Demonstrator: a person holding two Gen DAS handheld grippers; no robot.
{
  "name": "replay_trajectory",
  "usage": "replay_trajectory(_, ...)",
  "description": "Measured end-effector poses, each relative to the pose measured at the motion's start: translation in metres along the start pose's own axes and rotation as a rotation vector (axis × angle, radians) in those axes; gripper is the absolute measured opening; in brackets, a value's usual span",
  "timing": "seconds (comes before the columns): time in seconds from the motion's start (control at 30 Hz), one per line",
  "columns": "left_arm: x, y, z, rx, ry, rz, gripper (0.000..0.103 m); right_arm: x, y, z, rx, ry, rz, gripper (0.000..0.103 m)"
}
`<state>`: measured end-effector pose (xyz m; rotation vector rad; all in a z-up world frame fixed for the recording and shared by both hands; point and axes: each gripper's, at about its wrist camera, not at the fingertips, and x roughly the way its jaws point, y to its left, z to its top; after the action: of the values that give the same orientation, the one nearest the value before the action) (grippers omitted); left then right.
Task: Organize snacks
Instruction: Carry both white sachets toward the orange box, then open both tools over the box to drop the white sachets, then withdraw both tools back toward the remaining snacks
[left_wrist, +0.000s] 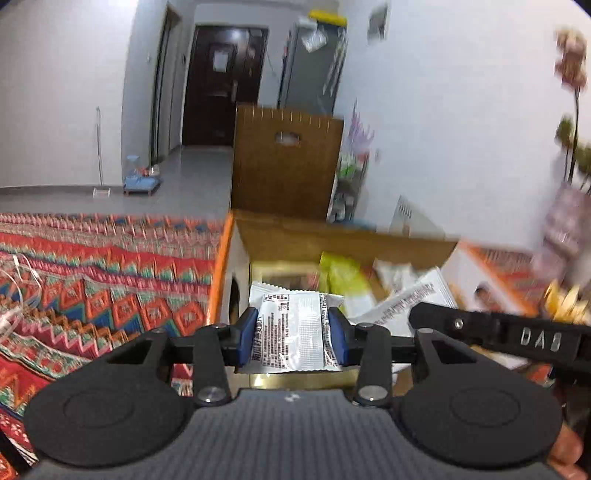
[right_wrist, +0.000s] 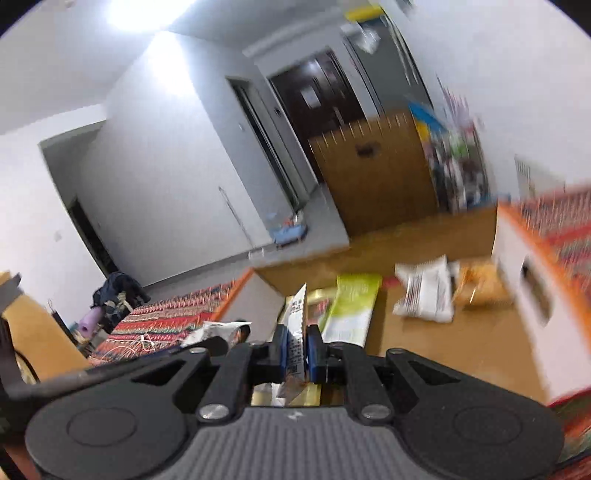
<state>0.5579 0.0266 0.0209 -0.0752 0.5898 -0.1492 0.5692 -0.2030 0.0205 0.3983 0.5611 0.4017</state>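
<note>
A worktop (left_wrist: 92, 266) covered with a bright red patterned cloth fills the left of the left wrist view. On it stands an open cardboard box (left_wrist: 332, 236) with an orange-edged white flap (left_wrist: 225, 280) on its near left side. Inside the box lie several snacks: a yellow-green packet (left_wrist: 341, 273) and a white printed packet (left_wrist: 410, 295) to the right of it; in the right wrist view the same white packet (right_wrist: 424, 291) lies beside an orange-brown one (right_wrist: 480, 284), both blurred.

The left claw (left_wrist: 297, 334) grips a white sachet (left_wrist: 295, 332) flat between its blue pads (left_wrist: 245, 332), held over the near edge of the box. The right claw (right_wrist: 297, 350) is closed tight on a thin white sachet (right_wrist: 297, 325) held edge-on and upright, above the box's near left corner, next to the yellow-green packet (right_wrist: 351, 306).
</note>
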Motion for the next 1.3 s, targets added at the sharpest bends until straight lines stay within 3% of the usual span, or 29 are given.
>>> replay_trajectory(0.07,0.007,0.001,-0.008,0.029,-0.010,0.013,0.044,0.017,-0.005,-0.008,0.013,0.073,-0.018,0.011)
replay_trajectory(0.2,0.003,-0.001,-0.013,0.054,-0.012,-0.010,0.056,0.022,0.003,-0.014,-0.034,0.084,-0.048,0.019)
replay_trajectory(0.3,0.000,0.003,-0.013,0.046,-0.023,0.002,0.058,0.019,0.009,-0.013,-0.075,0.086,-0.077,0.042)
replay_trajectory(0.37,-0.007,0.003,-0.010,0.038,-0.030,0.005,0.064,0.014,0.011,-0.010,-0.082,0.061,-0.102,0.066)
replay_trajectory(0.47,-0.020,0.003,0.001,0.025,-0.054,0.012,0.066,0.002,0.012,0.000,-0.073,0.032,-0.081,0.067)
replay_trajectory(0.53,-0.037,0.003,0.006,0.025,-0.101,0.023,0.074,-0.014,0.018,0.008,-0.109,-0.015,-0.089,0.068)
replay_trajectory(0.67,-0.080,0.003,0.006,0.027,-0.125,0.007,0.081,-0.058,0.028,0.016,-0.187,-0.088,-0.148,0.083)
replay_trajectory(0.87,-0.160,-0.007,-0.016,0.056,-0.149,0.013,0.088,-0.133,0.046,0.005,-0.340,-0.102,-0.246,0.090)
replay_trajectory(0.93,-0.186,-0.013,-0.028,0.071,-0.155,-0.004,0.095,-0.160,0.051,-0.007,-0.381,-0.107,-0.265,0.092)
replay_trajectory(1.03,-0.226,-0.025,-0.055,0.098,-0.172,-0.012,0.097,-0.199,0.056,-0.032,-0.420,-0.109,-0.279,0.093)
replay_trajectory(1.13,-0.264,-0.034,-0.086,0.103,-0.191,-0.018,0.099,-0.234,0.060,-0.063,-0.455,-0.114,-0.292,0.102)
replay_trajectory(1.3,-0.312,-0.038,-0.133,0.017,-0.185,-0.025,0.100,-0.281,0.063,-0.116,-0.467,-0.120,-0.315,0.103)
